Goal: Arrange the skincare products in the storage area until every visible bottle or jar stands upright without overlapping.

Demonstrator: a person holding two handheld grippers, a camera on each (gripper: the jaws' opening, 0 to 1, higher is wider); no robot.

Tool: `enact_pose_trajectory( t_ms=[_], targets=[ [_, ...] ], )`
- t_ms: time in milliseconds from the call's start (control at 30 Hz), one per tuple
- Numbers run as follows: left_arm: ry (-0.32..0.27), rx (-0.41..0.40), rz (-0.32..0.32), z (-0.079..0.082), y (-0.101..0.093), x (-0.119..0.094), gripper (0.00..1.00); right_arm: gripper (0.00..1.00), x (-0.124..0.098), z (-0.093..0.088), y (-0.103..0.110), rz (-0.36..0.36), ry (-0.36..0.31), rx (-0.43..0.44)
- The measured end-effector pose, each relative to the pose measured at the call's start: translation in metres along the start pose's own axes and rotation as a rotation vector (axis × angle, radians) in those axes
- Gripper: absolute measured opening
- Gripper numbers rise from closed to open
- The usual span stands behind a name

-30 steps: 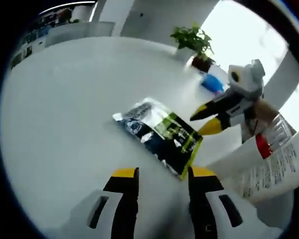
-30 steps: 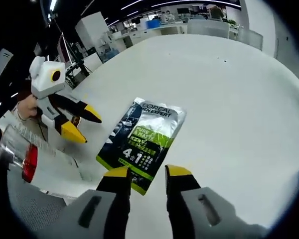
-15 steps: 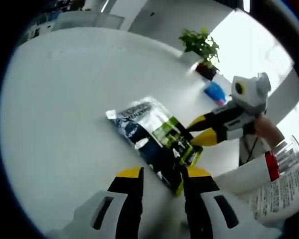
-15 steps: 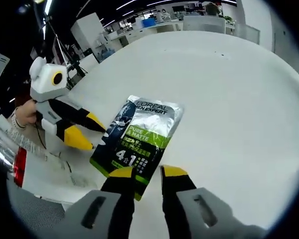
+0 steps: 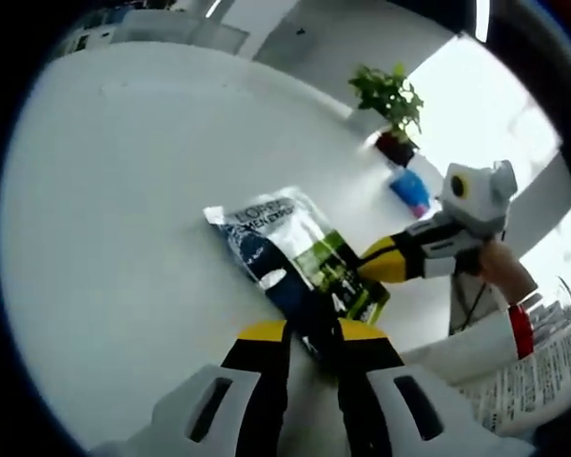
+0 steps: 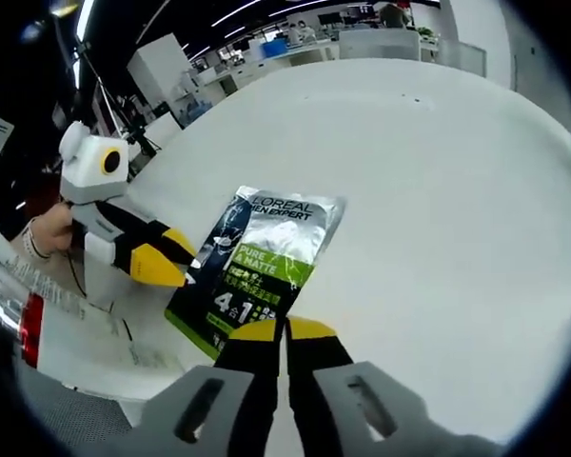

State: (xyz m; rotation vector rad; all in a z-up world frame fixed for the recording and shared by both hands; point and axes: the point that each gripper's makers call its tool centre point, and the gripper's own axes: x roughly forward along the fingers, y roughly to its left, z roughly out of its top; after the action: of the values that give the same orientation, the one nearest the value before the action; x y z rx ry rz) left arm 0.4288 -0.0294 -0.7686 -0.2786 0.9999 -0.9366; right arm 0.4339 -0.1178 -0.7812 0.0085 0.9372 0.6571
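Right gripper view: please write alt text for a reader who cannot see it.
The right gripper is shut on the near edge of a flat L'Oreal sachet lying on a white table. The left gripper touches the sachet's side.

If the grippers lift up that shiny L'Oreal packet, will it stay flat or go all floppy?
Probably floppy: the packet looks like a thin foil pouch lying flat on the white table, so the unheld parts would likely sag. It seems light for its size. Its glossy skin could be slippery, though the left gripper and right gripper each pinch an edge.
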Motion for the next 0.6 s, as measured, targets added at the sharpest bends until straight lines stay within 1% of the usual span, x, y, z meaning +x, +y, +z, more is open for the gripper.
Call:
enact_pose_trajectory(
  t_ms=[67, 100, 133, 167, 233, 267, 300, 333, 367, 400, 433, 467, 500, 533, 567, 600],
  targets=[
    [-0.016, 0.007, 0.006, 0.001, 0.001, -0.001, 0.16, 0.01, -0.001, 0.004, 0.003, 0.0, -0.021, -0.017],
    [-0.018, 0.001, 0.004, 0.0, 0.001, -0.001, 0.16, 0.01, -0.002, 0.009, 0.006, 0.012, -0.049, -0.029],
    [-0.017, -0.005, 0.005, 0.0, 0.002, -0.002, 0.17, 0.01, -0.004, 0.012, 0.008, 0.015, -0.059, -0.028],
    [-0.042, -0.002, 0.008, 0.002, 0.004, -0.004, 0.19, 0.01, -0.005, 0.017, 0.011, 0.028, -0.084, -0.025],
    [-0.058, -0.016, 0.01, 0.004, 0.006, -0.007, 0.22, 0.01, -0.008, 0.026, 0.02, 0.072, -0.124, 0.014],
    [-0.078, -0.017, 0.009, 0.007, 0.007, -0.01, 0.22, 0.01, -0.01, 0.031, 0.021, 0.077, -0.149, 0.006],
    [-0.111, -0.011, 0.012, 0.012, 0.008, -0.013, 0.21, 0.01, -0.012, 0.035, 0.023, 0.083, -0.165, -0.002],
    [-0.133, -0.016, 0.009, 0.015, 0.008, -0.017, 0.2, 0.01, -0.015, 0.041, 0.026, 0.096, -0.198, -0.005],
    [-0.176, -0.013, 0.0, 0.022, 0.007, -0.024, 0.18, 0.01, -0.018, 0.045, 0.029, 0.105, -0.217, 0.0],
    [-0.207, -0.013, 0.0, 0.027, 0.007, -0.03, 0.15, 0.01, -0.023, 0.051, 0.034, 0.129, -0.253, 0.009],
    [-0.247, -0.011, -0.001, 0.033, 0.007, -0.04, 0.11, 0.01, -0.026, 0.056, 0.036, 0.142, -0.278, 0.015],
    [-0.275, -0.011, -0.005, 0.038, 0.006, -0.046, 0.06, 0.01, -0.029, 0.059, 0.038, 0.153, -0.296, 0.029],
    [-0.324, -0.027, -0.023, 0.046, 0.004, -0.056, 0.03, 0.01, -0.033, 0.064, 0.043, 0.18, -0.321, 0.024],
    [-0.361, -0.039, -0.058, 0.053, -0.002, -0.062, 0.03, 0.01, -0.035, 0.068, 0.048, 0.2, -0.341, 0.026],
    [-0.398, -0.04, -0.086, 0.059, -0.006, -0.07, 0.03, 0.01, -0.038, 0.073, 0.053, 0.218, -0.368, 0.007],
    [-0.42, -0.042, -0.119, 0.065, -0.013, -0.077, 0.03, 0.01, -0.039, 0.074, 0.055, 0.215, -0.369, 0.008]
  ],
)
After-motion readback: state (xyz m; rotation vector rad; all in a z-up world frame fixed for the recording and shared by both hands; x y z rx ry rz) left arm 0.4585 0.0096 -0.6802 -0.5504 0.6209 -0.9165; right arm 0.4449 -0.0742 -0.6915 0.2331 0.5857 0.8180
